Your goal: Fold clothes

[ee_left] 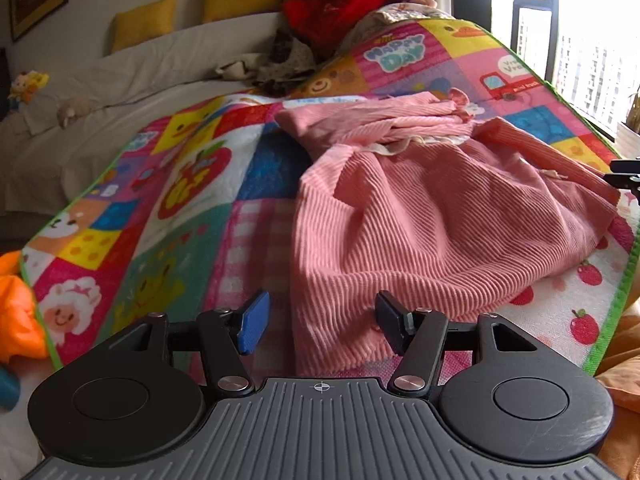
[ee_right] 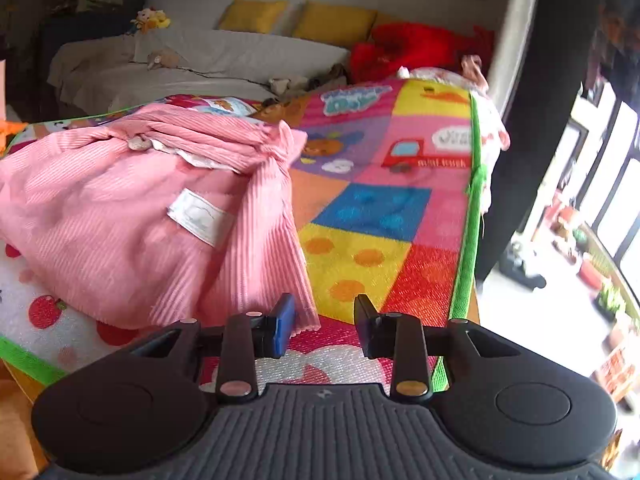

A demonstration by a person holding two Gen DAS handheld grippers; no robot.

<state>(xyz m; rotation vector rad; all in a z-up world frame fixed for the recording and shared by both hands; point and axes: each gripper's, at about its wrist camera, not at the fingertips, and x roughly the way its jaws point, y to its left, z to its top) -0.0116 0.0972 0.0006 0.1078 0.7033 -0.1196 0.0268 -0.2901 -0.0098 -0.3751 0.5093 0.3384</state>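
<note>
Pink ribbed dress [ee_left: 420, 208] lies rumpled and partly folded on a bright patchwork play mat [ee_left: 192, 184], its top half bunched over the skirt, with a white label [ee_right: 200, 218] showing in the right wrist view. Left claw [ee_left: 320, 322] is open above the near hem, cloth between its fingers but not pinched. Right claw [ee_right: 325, 322] is open too, empty, over the mat just beside the dress's edge.

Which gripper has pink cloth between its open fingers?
The left gripper: the pink garment reaches between its fingers. The right gripper is beside the hem, over the mat.
</note>
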